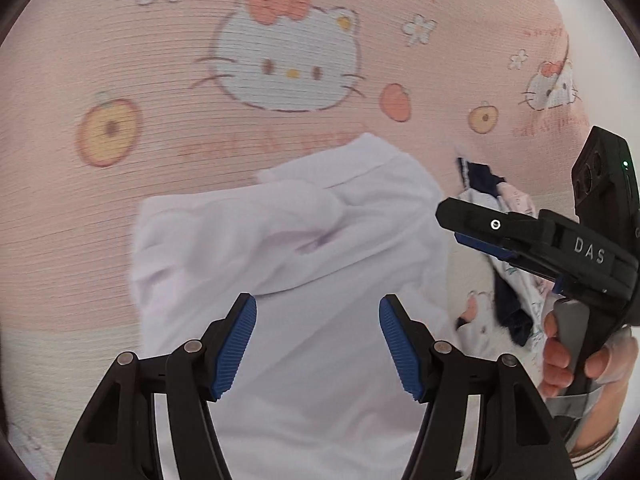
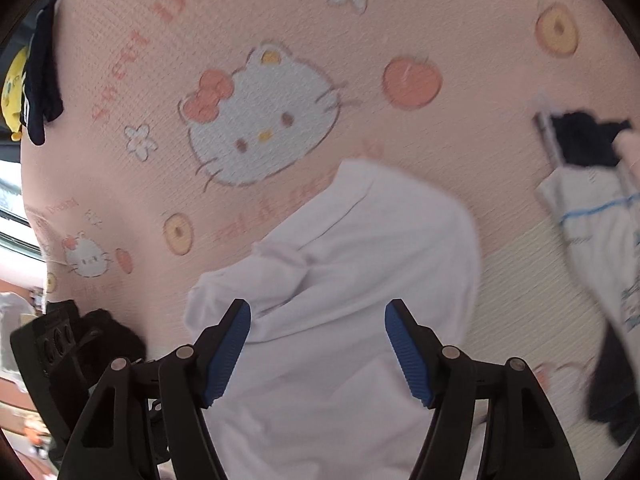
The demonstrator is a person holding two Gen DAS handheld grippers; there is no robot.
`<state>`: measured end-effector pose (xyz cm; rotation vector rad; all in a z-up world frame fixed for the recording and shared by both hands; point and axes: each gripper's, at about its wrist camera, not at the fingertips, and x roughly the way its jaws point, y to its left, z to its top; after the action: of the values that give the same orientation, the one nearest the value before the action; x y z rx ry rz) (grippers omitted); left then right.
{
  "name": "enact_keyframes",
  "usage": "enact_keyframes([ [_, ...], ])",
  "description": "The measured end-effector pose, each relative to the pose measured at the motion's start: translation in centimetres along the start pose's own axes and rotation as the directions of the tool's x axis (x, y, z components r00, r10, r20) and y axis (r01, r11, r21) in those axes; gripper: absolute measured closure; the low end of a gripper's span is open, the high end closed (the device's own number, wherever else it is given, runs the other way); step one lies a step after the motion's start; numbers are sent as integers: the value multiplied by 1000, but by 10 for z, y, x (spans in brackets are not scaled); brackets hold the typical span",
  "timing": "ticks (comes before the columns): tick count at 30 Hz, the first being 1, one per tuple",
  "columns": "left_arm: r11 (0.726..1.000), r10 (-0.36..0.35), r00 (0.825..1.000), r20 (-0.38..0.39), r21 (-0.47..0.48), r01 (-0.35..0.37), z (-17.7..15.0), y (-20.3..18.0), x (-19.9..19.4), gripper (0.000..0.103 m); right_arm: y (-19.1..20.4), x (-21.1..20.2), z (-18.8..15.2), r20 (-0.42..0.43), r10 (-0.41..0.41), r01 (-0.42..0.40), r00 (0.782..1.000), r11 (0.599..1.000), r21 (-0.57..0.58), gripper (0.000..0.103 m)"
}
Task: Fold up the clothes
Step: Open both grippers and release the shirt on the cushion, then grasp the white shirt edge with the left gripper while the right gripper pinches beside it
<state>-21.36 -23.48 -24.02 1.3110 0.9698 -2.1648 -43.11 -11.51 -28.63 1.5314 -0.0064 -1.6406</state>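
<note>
The left gripper (image 1: 318,344) was spread wide, holding nothing, over the near part of the white shirt (image 1: 288,240). The right gripper (image 2: 318,350) was likewise released above it. The shirt lay crumpled on the pink cartoon-cat bedsheet (image 1: 120,60), collar far. A heap of dark and white clothes (image 2: 592,216) lay to its right.

The right tool (image 2: 318,348) hangs above a white garment (image 2: 360,280), its blue-padded fingers (image 2: 228,356) spread wide with nothing between them. The garment lies rumpled on a pink cartoon-cat bedsheet (image 2: 400,20). At 3 o'clock sits a heap of white and navy clothes (image 2: 592,216); at 10 o'clock, a dark navy garment (image 2: 40,92). The left tool (image 2: 60,344) shows blurred at 8 o'clock.
</note>
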Motion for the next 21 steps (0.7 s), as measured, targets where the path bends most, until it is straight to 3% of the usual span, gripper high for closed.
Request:
enact_keyframes([
  [9, 997, 63, 998, 27, -36, -62, -2, 44, -6, 41, 30, 24, 2, -56, 43, -41, 998, 999, 26, 34],
  [15, 996, 9, 1000, 3, -89, -8, -6, 64, 10, 41, 46, 44, 2, -95, 95, -90, 991, 994, 57, 34],
  [21, 991, -15, 996, 92, -134, 28, -13, 78, 13, 42, 62, 65, 1, -132, 149, -137, 980, 986, 90, 34],
])
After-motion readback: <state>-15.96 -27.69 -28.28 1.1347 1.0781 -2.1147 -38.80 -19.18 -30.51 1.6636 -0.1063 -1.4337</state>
